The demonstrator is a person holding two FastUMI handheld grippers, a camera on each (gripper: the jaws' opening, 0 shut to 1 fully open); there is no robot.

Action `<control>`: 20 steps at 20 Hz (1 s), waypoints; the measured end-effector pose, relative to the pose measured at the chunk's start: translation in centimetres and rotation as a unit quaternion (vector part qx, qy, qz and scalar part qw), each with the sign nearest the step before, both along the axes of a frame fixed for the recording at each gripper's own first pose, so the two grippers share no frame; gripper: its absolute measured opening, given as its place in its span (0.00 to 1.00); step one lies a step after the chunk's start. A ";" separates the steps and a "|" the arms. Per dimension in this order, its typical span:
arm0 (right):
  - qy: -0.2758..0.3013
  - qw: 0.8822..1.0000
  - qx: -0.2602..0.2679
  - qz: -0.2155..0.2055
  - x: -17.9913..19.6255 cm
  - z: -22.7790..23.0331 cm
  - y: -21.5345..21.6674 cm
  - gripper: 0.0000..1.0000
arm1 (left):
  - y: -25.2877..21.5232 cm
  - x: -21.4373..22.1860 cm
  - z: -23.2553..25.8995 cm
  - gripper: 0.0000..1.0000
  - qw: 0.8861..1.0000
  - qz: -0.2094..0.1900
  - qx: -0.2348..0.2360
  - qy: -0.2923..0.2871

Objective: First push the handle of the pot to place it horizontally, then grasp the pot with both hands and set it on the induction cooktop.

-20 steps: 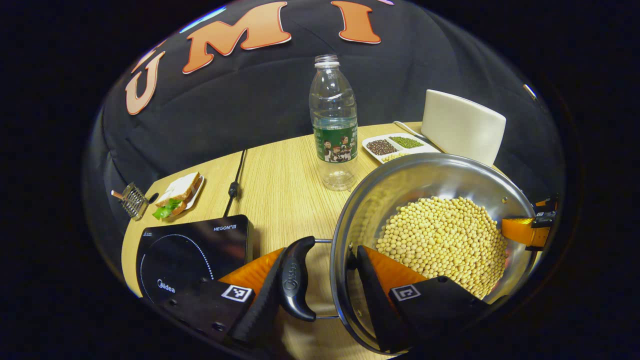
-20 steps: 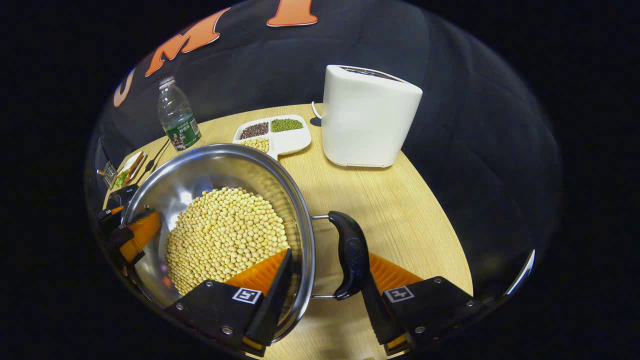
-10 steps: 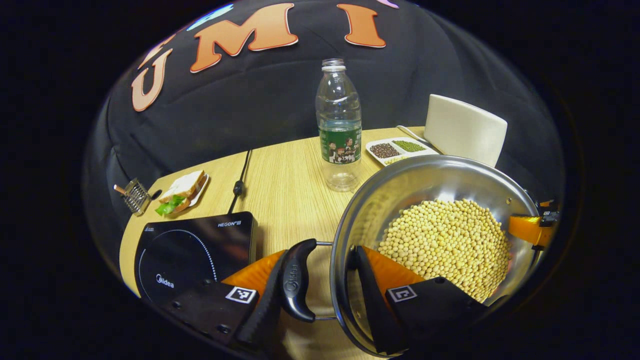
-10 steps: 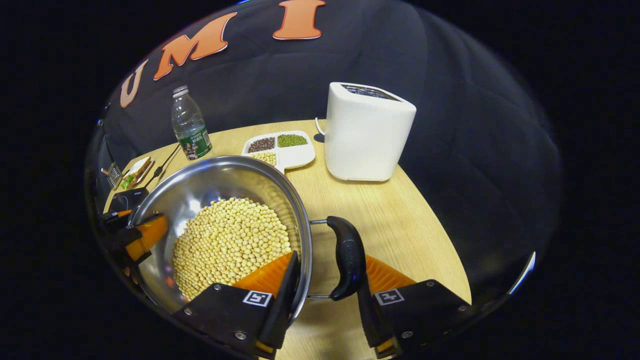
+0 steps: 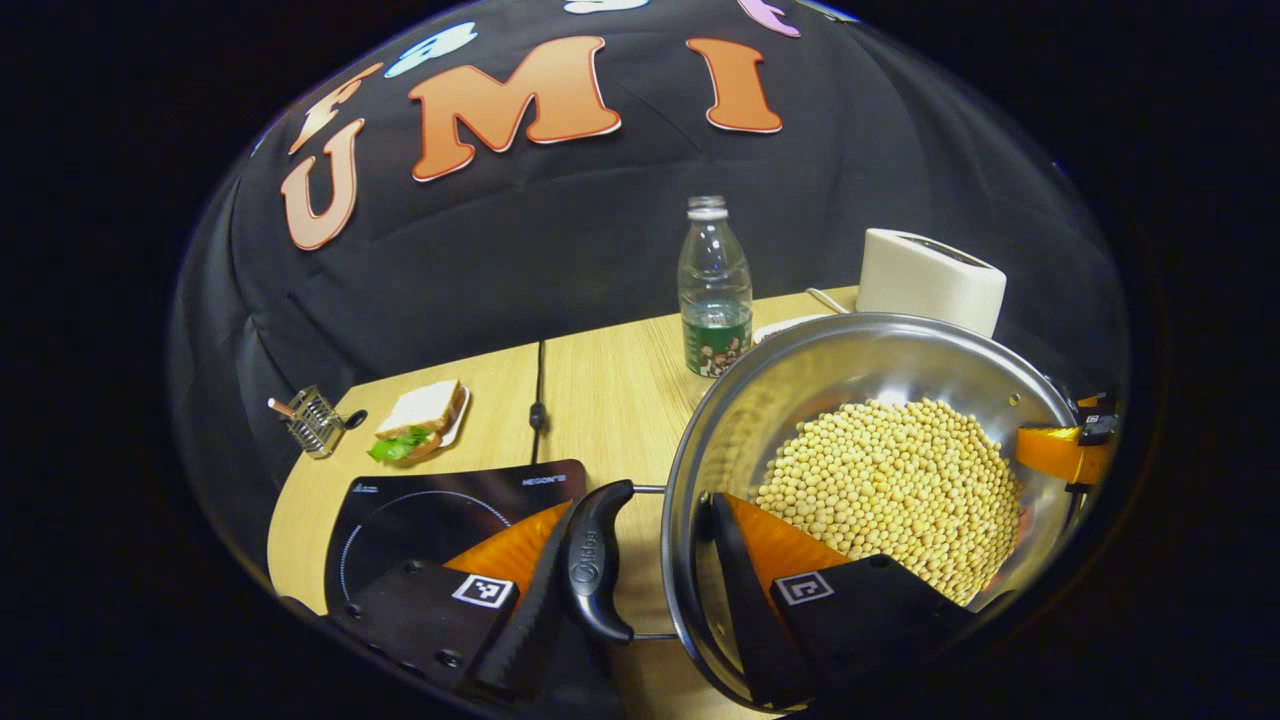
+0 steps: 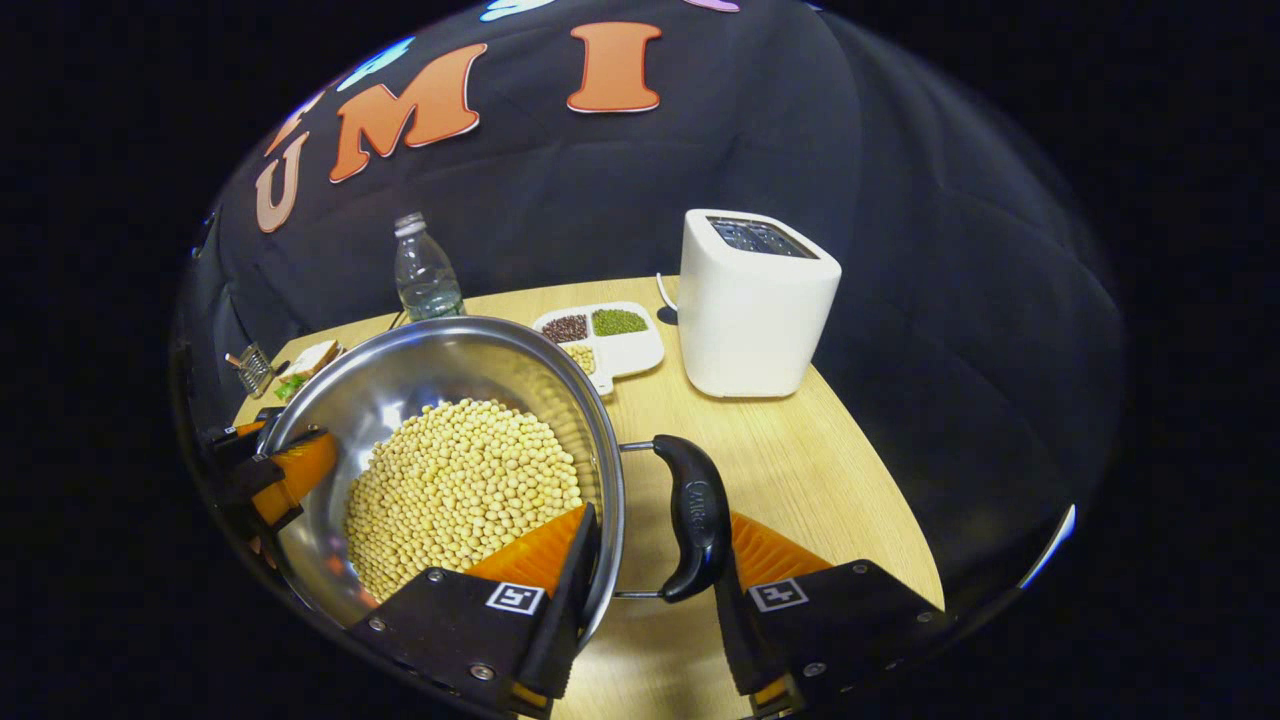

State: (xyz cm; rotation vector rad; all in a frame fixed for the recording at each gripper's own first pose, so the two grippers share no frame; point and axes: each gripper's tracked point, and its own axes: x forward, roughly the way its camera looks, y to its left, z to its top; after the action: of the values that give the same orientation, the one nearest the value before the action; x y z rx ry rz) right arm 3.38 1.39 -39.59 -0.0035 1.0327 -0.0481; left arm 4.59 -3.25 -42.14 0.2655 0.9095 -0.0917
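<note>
While gripped both sides (seemingly): pot (image 5: pixel 870 370)

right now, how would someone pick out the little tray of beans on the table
Start at the tall white boxy appliance at the far side of the light wooden table. Just beside it, toward the clear plastic bottle, lies a flat white divided tray. It alone has compartments, holding dark, green and pale beans.

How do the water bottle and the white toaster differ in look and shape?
The water bottle is clear, tall and slim with a green label; the toaster is opaque white, broad and boxy. The bottle narrows to a neck; the toaster's top is flat and slotted. Both stand upright on the table.
</note>
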 end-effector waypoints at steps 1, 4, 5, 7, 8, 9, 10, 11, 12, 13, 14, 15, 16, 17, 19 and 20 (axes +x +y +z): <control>-0.007 1.000 0.004 0.004 0.2 0.7 0.7 0.60 | 0.7 0.1 0.8 0.77 1.000 0.004 0.000 -0.004; -0.017 1.000 0.016 0.017 0.6 2.1 2.7 0.60 | 2.8 0.0 3.4 0.80 1.000 0.007 0.013 -0.022; -0.020 0.999 0.021 0.023 0.8 2.6 3.7 0.60 | 3.7 -0.1 4.3 0.77 0.999 0.009 0.017 -0.028; -0.028 0.999 0.028 0.036 1.4 3.4 5.4 0.60 | 5.4 -0.3 5.6 0.80 0.999 0.014 0.019 -0.037; -0.030 0.998 0.030 0.042 1.2 3.9 6.0 0.60 | 6.2 -0.4 6.2 0.80 0.999 0.021 0.014 -0.039; -0.035 0.998 0.036 0.047 1.3 4.5 6.9 0.60 | 7.1 -0.7 6.7 0.80 0.999 0.029 0.015 -0.039; -0.040 0.997 0.037 0.054 1.5 4.8 7.8 0.60 | 8.1 -0.9 7.2 0.76 0.998 0.036 0.018 -0.043; -0.041 0.997 0.038 0.061 1.5 5.2 8.5 0.59 | 8.9 -1.1 7.7 0.76 0.998 0.039 0.021 -0.047; -0.045 0.996 0.044 0.064 1.5 5.4 9.2 0.60 | 9.8 -1.2 8.1 0.76 0.998 0.043 0.024 -0.051; -0.044 0.995 0.046 0.071 1.4 5.7 10.2 0.59 | 10.7 -1.4 8.6 0.80 0.997 0.048 0.027 -0.052; -0.044 0.995 0.047 0.077 1.4 5.7 11.1 0.59 | 11.6 -1.6 9.0 0.76 0.997 0.052 0.032 -0.054; -0.045 0.994 0.049 0.083 1.4 5.8 12.0 0.60 | 12.7 -1.8 9.4 0.79 0.996 0.056 0.035 -0.055; -0.045 0.994 0.050 0.089 1.5 5.9 12.8 0.60 | 13.5 -2.0 9.7 0.76 0.996 0.061 0.038 -0.056; -0.046 0.993 0.052 0.094 1.5 6.2 13.7 0.60 | 14.4 -2.3 10.0 0.76 0.995 0.067 0.040 -0.056; -0.047 0.992 0.055 0.107 1.6 6.2 15.6 0.59 | 16.2 -2.7 10.4 0.76 0.994 0.075 0.046 -0.058; -0.047 0.991 0.057 0.114 1.8 6.4 16.5 0.55 | 17.1 -2.8 10.5 0.76 0.994 0.080 0.049 -0.059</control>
State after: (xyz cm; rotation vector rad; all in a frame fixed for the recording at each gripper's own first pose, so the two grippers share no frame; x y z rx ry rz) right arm 5.15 17.90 -33.21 -0.0153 0.9337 0.2176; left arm 1.75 13.89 -31.59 0.2853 0.8158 0.1164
